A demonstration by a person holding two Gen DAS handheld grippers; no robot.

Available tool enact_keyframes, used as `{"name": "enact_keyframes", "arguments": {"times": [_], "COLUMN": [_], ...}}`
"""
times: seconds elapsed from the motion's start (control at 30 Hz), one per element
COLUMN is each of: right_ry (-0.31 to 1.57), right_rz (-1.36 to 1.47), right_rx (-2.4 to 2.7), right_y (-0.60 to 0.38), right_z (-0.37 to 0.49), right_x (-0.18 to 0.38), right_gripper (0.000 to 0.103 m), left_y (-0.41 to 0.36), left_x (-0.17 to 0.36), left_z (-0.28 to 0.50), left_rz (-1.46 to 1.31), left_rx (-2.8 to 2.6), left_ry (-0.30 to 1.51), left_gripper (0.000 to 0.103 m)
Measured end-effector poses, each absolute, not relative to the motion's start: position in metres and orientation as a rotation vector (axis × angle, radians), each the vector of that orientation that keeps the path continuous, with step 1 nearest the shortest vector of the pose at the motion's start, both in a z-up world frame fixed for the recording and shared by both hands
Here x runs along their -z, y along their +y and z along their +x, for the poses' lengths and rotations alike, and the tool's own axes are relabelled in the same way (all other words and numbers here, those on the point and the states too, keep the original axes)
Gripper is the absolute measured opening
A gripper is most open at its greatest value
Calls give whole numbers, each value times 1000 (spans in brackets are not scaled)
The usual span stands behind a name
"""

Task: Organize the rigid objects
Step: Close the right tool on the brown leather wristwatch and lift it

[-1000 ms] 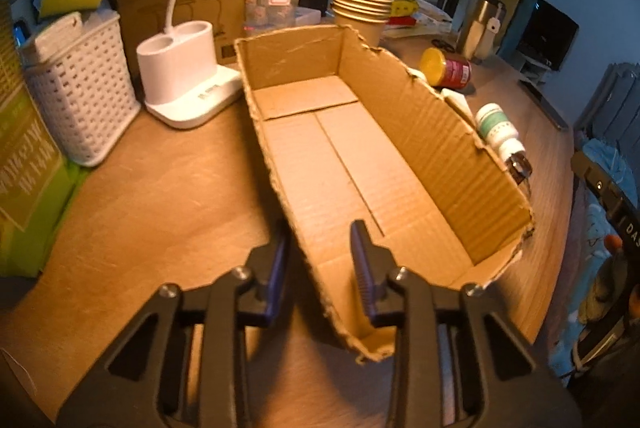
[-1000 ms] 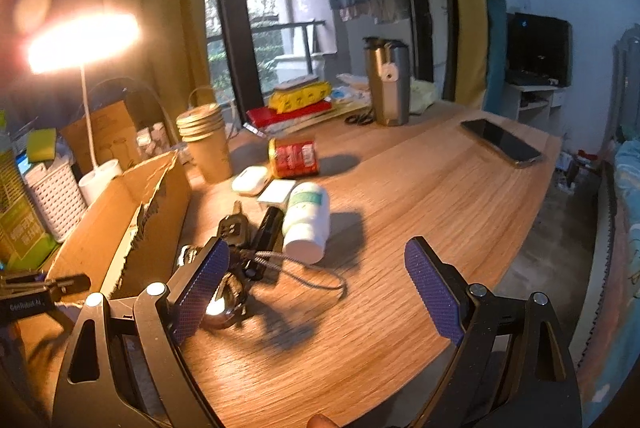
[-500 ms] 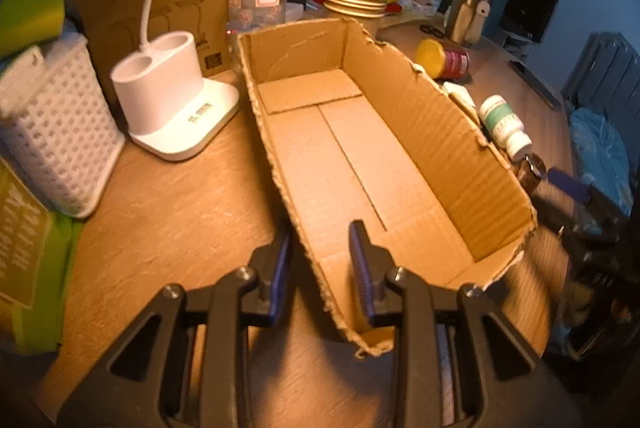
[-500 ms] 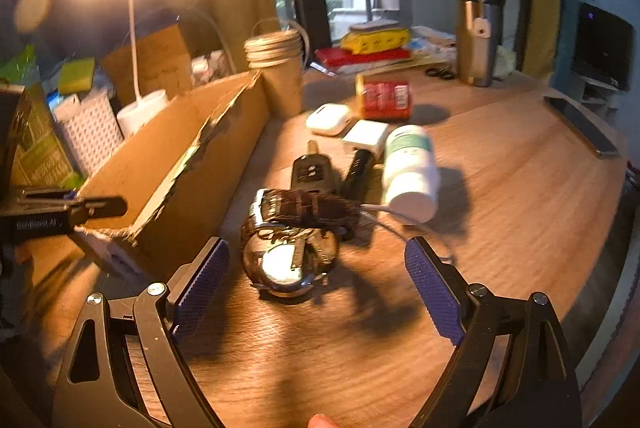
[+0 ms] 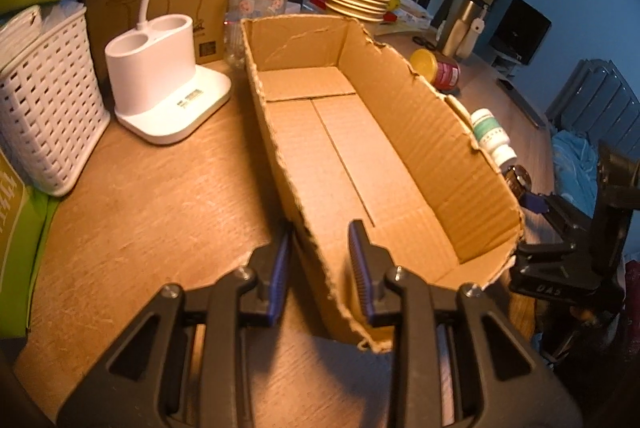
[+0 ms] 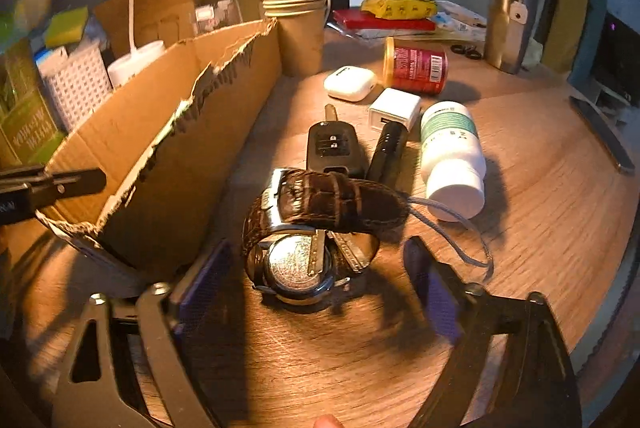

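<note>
On the lamp-lit wooden desk [image 6: 540, 228], my left gripper [image 5: 318, 268] is clamped on the near wall of the empty cardboard box [image 5: 360, 156], steadying it. My right gripper [image 6: 316, 284] is closing its jaws around the brown-strapped watch [image 6: 308, 228], which lies just beside the box, pads not yet touching it. I judge this the first pick; next I must pinch the watch firmly and lift it over the torn wall.

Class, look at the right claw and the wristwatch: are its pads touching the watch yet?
Apart. In the right wrist view the closing right claw straddles the wristwatch, with bare table visible between each pad and the watch.
</note>
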State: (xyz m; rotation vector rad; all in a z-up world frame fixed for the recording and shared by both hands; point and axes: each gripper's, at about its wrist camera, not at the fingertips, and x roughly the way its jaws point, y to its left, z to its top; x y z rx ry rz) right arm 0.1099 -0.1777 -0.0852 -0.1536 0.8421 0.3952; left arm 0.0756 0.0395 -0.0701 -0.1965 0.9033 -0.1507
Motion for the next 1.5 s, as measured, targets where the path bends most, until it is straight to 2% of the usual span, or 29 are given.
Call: {"name": "enact_keyframes", "arguments": {"times": [0.03,0.07,0.57,0.93,1.5], "right_ry": [844,836,847,781,730], "right_rz": [-168,-180,-168,-166,-132], "right_rx": [-396,-396,-432,-444,-446], "right_y": [-175,-174,-187,-196,-202], "right_z": [110,109,86,72,68], "right_x": [87,87,81,51,35], "right_gripper": [66,62,60,60,60], "left_y": [41,41,45,38,35], "left_x": [70,71,74,68,71], "left_z": [76,75,73,71,69], "left_rz": [-204,-212,-256,-213,-204], "left_rx": [151,151,146,214,196], "left_ry": [903,904,907,971,936], "left_gripper": [30,30,30,29,32]}}
